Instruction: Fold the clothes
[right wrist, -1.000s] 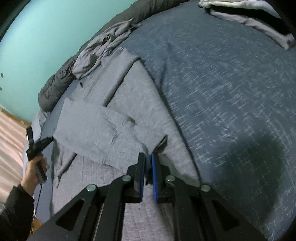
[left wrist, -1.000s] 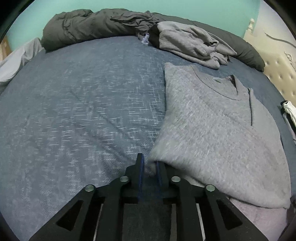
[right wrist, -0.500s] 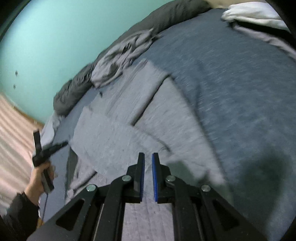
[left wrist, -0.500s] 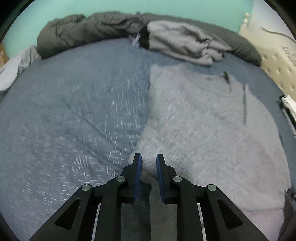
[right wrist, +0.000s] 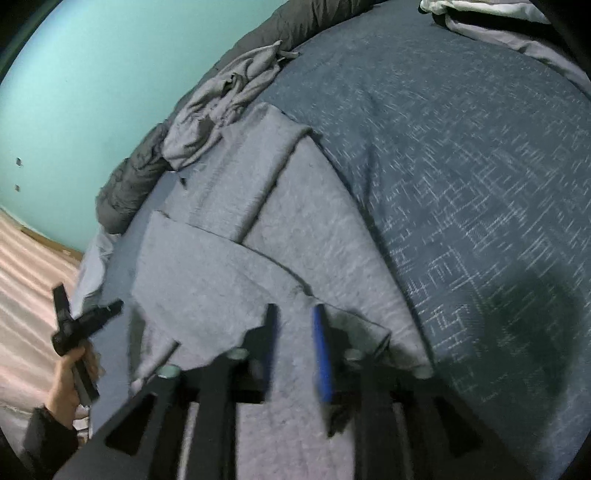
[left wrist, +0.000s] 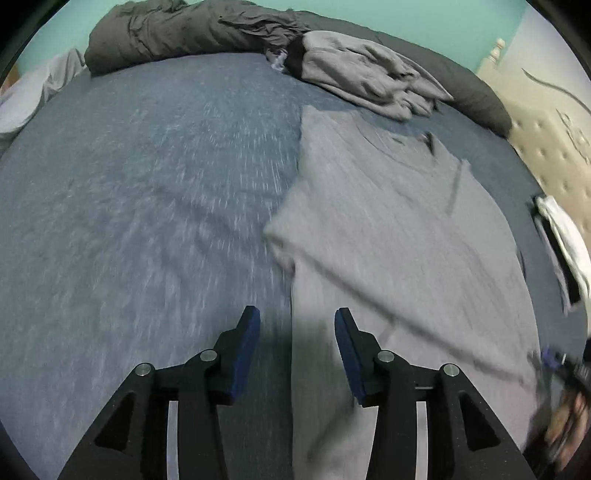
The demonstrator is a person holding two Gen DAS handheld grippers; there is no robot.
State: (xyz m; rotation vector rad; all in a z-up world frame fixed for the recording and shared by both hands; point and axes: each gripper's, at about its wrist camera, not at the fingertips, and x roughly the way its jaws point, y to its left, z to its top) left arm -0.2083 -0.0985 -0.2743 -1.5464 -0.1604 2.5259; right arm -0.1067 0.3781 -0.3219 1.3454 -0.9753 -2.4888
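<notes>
A grey sweatshirt [left wrist: 391,221] lies flat on the blue bedspread [left wrist: 147,184], sleeves folded in over its body, neckline toward the far end. My left gripper [left wrist: 293,319] is open above the sweatshirt's near left edge, nothing between its fingers. In the right wrist view the same sweatshirt [right wrist: 280,229] shows a sleeve folded across it. My right gripper [right wrist: 295,317] hangs open over its lower part, holding nothing. The other gripper, held in a hand [right wrist: 70,365], shows at the left there.
A crumpled grey garment [left wrist: 369,85] and a dark grey duvet [left wrist: 192,33] lie along the bed's far edge. A tufted beige headboard [left wrist: 554,158] is at right, with white and dark cloth [left wrist: 561,236] near it. The teal wall [right wrist: 92,92] stands behind.
Both grippers let go of the sweatshirt's hem and opened. The left one pulled back and up from the cloth; the folded-up lower part now lies flat.
</notes>
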